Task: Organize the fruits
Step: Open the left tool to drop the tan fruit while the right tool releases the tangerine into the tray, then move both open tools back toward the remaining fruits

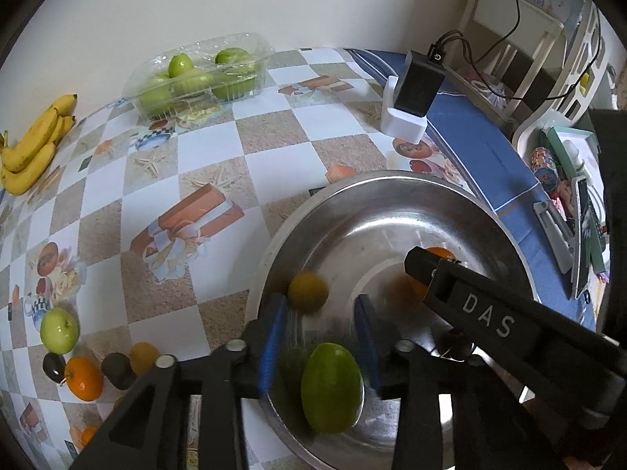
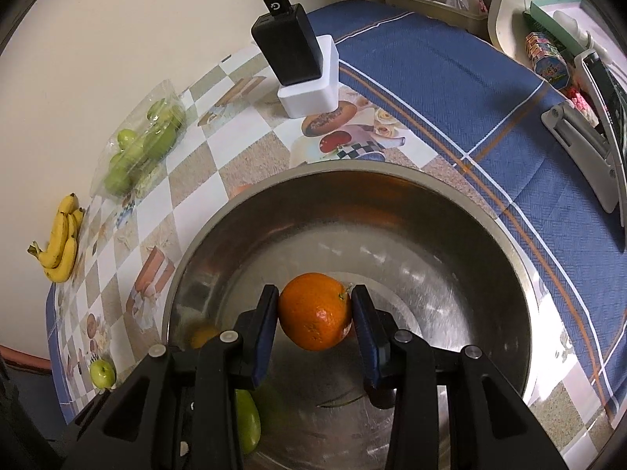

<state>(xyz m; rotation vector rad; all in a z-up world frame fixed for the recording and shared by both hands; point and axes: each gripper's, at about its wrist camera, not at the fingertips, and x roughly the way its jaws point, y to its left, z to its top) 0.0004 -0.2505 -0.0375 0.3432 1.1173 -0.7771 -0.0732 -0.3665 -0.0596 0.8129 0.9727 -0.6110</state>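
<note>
In the left wrist view the yellow fruit (image 1: 308, 291) in the steel bowl (image 1: 392, 184) is smeared by motion blur, so its kind cannot be told. The right hand-held gripper (image 1: 421, 274) crosses the bowl there and hides most of the orange (image 1: 441, 252), leaving only a sliver. The bowl's near rim is covered by the left hand-held gripper (image 1: 321, 337). In the right wrist view the green fruit (image 2: 247, 421) is half hidden behind a finger (image 2: 263, 337), and the yellow one is a dim blur at the bowl's left wall. On the counter's (image 1: 274, 149) near left corner, an orange fruit (image 1: 88, 434) is cut off by the gripper body.
</note>
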